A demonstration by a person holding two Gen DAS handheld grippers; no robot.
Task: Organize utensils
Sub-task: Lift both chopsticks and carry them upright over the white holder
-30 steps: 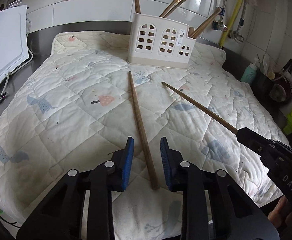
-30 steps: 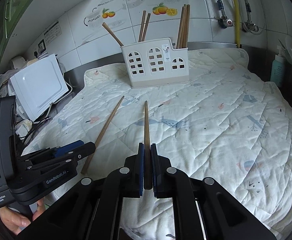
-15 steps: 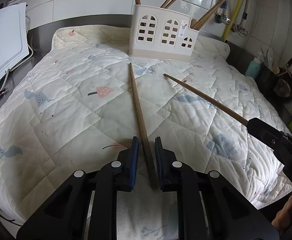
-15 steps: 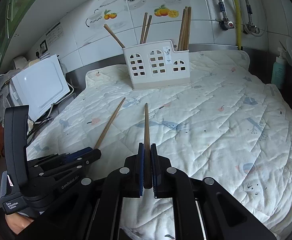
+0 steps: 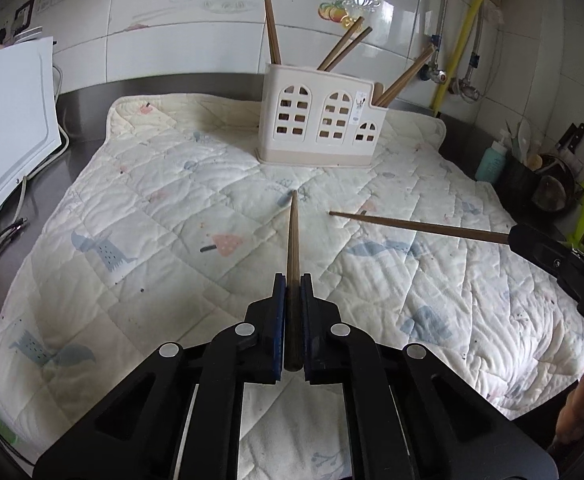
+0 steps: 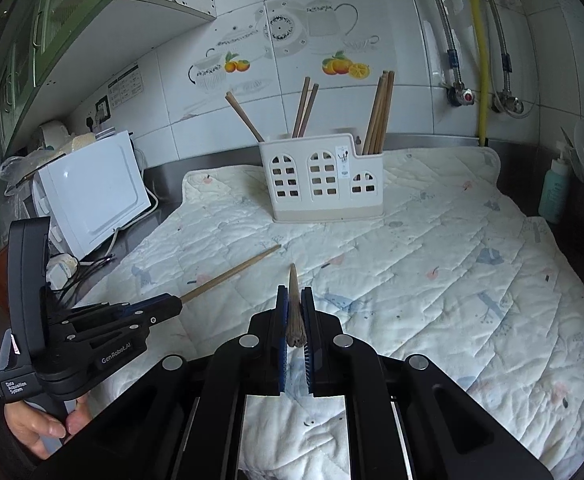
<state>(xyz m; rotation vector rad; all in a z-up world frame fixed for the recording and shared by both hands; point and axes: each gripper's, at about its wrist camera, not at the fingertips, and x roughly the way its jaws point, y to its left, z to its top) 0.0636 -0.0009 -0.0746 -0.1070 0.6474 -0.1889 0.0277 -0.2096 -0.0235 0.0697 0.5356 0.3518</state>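
- While both grippers hung over the quilted mat (image 5: 140, 216), each had its own chopstick: 2 grippers, 2 held sticks.
- Left gripper (image 5: 292, 280), bottom centre of left wrist view: blue pads clenched on one brown chopstick (image 5: 293, 236); its jaws had just been closing w/ the stick between them. Stick ran up-frame from the pads, tip toward the holder; whether the tip touched the mat I cannot tell.
- Right gripper (image 6: 294, 292), bottom centre of right wrist view: clamped tight on a second chopstick (image 6: 293, 304), seen almost end-on, tip pointing up-frame.
- In the left view the right-held stick came in from the right edge, ending mid-frame; in the right view the left-held stick came in from lower left.
- Utensil holder (image 6: 323, 178): 1, white, arched cut-out windows, upright on the mat near its far edge, upper centre in both views.
- Sticks in holder, right view: 1 leaning left, 2 together in the middle, a tight bunch in the low right compartment (approx 3-4, exact count unclear).
- No loose sticks seen lying free on the mat.
- White appliance (image 6: 92, 196): 1, left of the mat.
- Teal bottle (image 6: 555, 196): 1, right edge.
- A hand (image 6: 48, 424) held the left gripper's handle, lower left of right view.
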